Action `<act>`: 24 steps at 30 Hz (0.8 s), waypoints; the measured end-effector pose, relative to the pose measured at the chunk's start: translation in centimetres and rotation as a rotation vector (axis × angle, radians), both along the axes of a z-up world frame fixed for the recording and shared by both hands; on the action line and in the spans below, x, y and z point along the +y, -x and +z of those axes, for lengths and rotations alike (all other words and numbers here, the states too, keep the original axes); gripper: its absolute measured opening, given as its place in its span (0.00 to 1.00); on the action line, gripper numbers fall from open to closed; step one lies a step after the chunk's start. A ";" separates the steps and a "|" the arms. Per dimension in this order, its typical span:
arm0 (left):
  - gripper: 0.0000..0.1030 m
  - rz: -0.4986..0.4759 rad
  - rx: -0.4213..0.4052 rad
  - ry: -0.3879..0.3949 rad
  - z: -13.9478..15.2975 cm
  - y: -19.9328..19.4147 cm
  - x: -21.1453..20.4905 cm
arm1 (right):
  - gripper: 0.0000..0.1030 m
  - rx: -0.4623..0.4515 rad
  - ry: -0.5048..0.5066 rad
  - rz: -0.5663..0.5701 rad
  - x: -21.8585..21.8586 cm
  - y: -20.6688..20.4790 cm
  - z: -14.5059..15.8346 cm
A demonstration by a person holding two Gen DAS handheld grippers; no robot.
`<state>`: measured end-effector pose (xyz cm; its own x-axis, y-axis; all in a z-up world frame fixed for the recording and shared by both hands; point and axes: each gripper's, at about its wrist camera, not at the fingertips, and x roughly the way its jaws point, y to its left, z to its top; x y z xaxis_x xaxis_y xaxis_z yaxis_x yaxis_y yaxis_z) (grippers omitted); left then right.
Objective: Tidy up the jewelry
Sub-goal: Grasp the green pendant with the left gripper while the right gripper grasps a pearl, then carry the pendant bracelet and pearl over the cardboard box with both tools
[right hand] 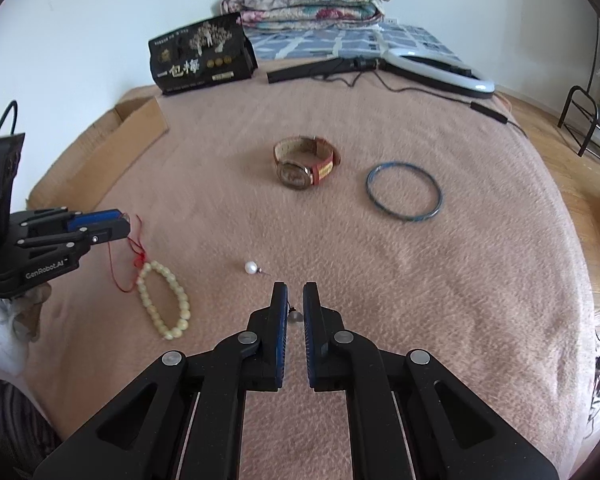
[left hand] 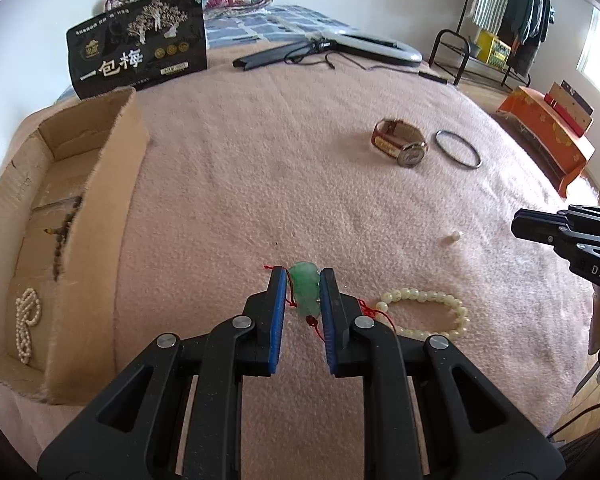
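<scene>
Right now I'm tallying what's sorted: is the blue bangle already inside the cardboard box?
No, the blue bangle lies on the pink blanket beside the watch.

Bare blanket (right hand: 439, 300) is left open centrally; passage is narrowed by cardboard box wall (left hand: 112, 184), watch (right hand: 305, 162) and bangle (right hand: 403, 192).
</scene>
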<state>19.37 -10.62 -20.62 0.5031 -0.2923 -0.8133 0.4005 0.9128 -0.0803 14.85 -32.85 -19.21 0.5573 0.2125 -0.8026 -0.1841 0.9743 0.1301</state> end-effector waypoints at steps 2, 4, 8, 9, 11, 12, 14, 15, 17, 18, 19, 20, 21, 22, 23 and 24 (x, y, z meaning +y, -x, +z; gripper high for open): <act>0.15 0.004 -0.010 0.010 0.7 0.3 0.4 | 0.06 -0.015 -0.004 -0.002 0.0 0.2 0.7; 0.15 0.010 -0.020 0.019 1.3 0.6 0.8 | 0.06 -0.030 -0.006 0.000 0.1 0.4 1.5; 0.15 0.028 -0.045 0.044 3.0 1.1 2.0 | 0.06 -0.058 -0.007 0.007 0.4 0.6 3.1; 0.15 0.033 -0.051 0.053 3.5 1.2 2.4 | 0.06 -0.064 -0.009 0.009 0.5 0.7 3.5; 0.15 0.042 -0.065 0.067 4.3 1.4 3.1 | 0.06 -0.079 -0.011 0.014 0.9 0.8 4.3; 0.15 0.046 -0.073 0.073 4.8 1.5 3.6 | 0.06 -0.087 -0.013 0.018 1.2 0.8 4.8; 0.15 0.053 -0.090 0.081 5.6 1.6 4.3 | 0.06 -0.098 -0.014 0.028 1.7 0.8 5.6; 0.15 0.058 -0.098 0.084 6.1 1.7 4.7 | 0.06 -0.105 -0.014 0.036 2.0 0.8 6.0; 0.15 0.070 -0.114 0.093 7.0 2.0 5.8 | 0.06 -0.119 -0.013 0.052 2.8 0.7 6.9; 0.15 0.077 -0.121 0.097 7.4 2.1 6.3 | 0.06 -0.125 -0.013 0.060 3.2 0.6 7.3; 0.15 0.086 -0.130 0.102 7.8 2.2 6.9 | 0.06 -0.131 -0.014 0.071 3.7 0.5 7.7; 0.15 0.093 -0.138 0.106 8.2 2.2 7.5 | 0.06 -0.135 -0.015 0.079 4.1 0.4 7.9; 0.15 0.099 -0.145 0.109 8.5 2.2 8.0 | 0.06 -0.141 -0.015 0.088 4.6 0.2 8.3; 0.15 0.107 -0.153 0.110 8.9 2.2 8.6 | 0.06 -0.149 -0.014 0.097 5.2 0.0 8.7; 0.15 0.115 -0.161 0.111 9.3 2.3 9.2 | 0.06 -0.154 -0.014 0.104 5.6 -0.2 9.1; 0.15 0.122 -0.168 0.110 9.5 2.3 9.7 | 0.06 -0.160 -0.015 0.112 6.1 -0.4 9.4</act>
<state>17.11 -0.88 -11.10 0.6660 -0.3035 -0.6814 0.3040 0.9446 -0.1235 15.26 -26.75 -9.84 0.6498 0.2914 -0.7021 -0.3104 0.9448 0.1049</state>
